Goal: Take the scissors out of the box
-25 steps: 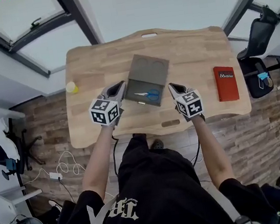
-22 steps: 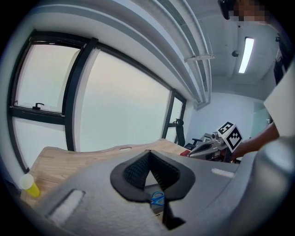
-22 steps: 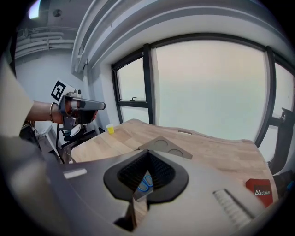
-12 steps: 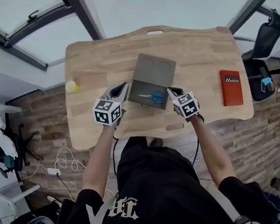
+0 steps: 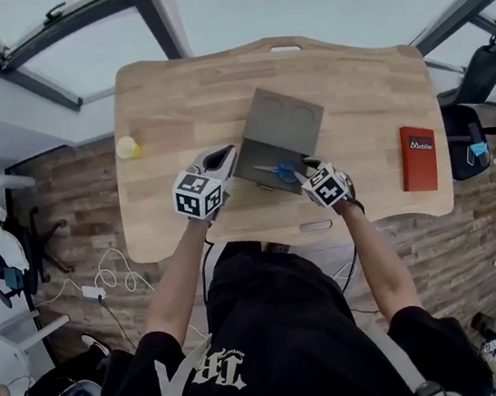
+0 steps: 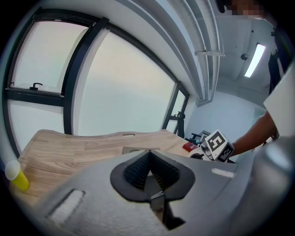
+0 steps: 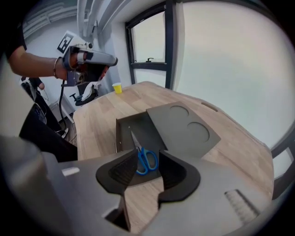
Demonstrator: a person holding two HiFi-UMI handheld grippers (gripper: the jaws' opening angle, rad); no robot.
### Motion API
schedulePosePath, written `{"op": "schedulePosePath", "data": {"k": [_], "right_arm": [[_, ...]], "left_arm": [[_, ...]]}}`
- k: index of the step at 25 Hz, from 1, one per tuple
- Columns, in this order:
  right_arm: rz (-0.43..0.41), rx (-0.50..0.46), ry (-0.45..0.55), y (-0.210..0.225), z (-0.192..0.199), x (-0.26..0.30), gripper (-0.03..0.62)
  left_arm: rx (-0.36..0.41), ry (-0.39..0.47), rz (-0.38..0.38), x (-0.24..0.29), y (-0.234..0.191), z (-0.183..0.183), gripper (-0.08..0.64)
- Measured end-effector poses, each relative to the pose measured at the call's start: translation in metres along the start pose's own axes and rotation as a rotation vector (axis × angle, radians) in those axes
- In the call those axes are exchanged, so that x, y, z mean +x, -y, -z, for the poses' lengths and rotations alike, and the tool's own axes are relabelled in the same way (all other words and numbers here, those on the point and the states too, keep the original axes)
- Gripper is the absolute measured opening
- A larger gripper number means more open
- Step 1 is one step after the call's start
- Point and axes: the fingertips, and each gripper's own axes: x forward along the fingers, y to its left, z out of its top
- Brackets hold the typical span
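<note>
A flat grey box (image 5: pixel 257 165) lies open at the middle of the wooden table, its lid (image 5: pixel 288 121) folded back. Blue-handled scissors (image 5: pixel 279 171) lie inside it. My right gripper (image 5: pixel 303 169) points steeply down at the box's near right corner. Its jaws are opening. In the right gripper view the scissors' handles (image 7: pixel 148 162) show between the spread pads (image 7: pixel 123 169), not touched by them, with the box (image 7: pixel 122 133) and lid (image 7: pixel 184 125) beyond. My left gripper (image 5: pixel 223 157) hovers just left of the box. Its jaws (image 6: pixel 148 156) are shut on nothing.
A yellow cup (image 5: pixel 127 147) stands near the table's left edge. A red book (image 5: pixel 418 158) lies at the right end. The table's (image 5: pixel 169 94) near edge runs just below both grippers. Chairs and cables sit on the floor around the table.
Both grippers have dropped and moved in toward the box. The right one has tilted downward and now sits over the scissors' handles.
</note>
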Motion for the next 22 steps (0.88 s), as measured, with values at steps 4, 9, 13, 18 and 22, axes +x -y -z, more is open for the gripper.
{"op": "schedulePosePath", "data": {"k": [4,9,13,18,22], "right_arm": [[-0.045,-0.048,-0.071,-0.006,0.015,0.026,0.149],[-0.081,-0.069,-0.141,-0.011,0.027,0.051,0.147],[-0.107,-0.102,-0.202,-0.012,0.034,0.067,0.146],[-0.145,-0.133,-0.273,-0.017,0.042,0.086,0.146],[-0.158,-0.145,-0.305,-0.017,0.045,0.096,0.146]], "left_arm": [[-0.008,-0.011,-0.002,0.004,-0.010,0.005,0.002],[-0.022,-0.026,-0.009,0.006,-0.022,0.013,0.002],[-0.039,-0.037,-0.015,0.006,-0.032,0.018,0.002],[-0.054,-0.056,-0.017,0.009,-0.046,0.025,0.002],[-0.060,-0.066,-0.017,0.014,-0.054,0.026,0.002]]}}
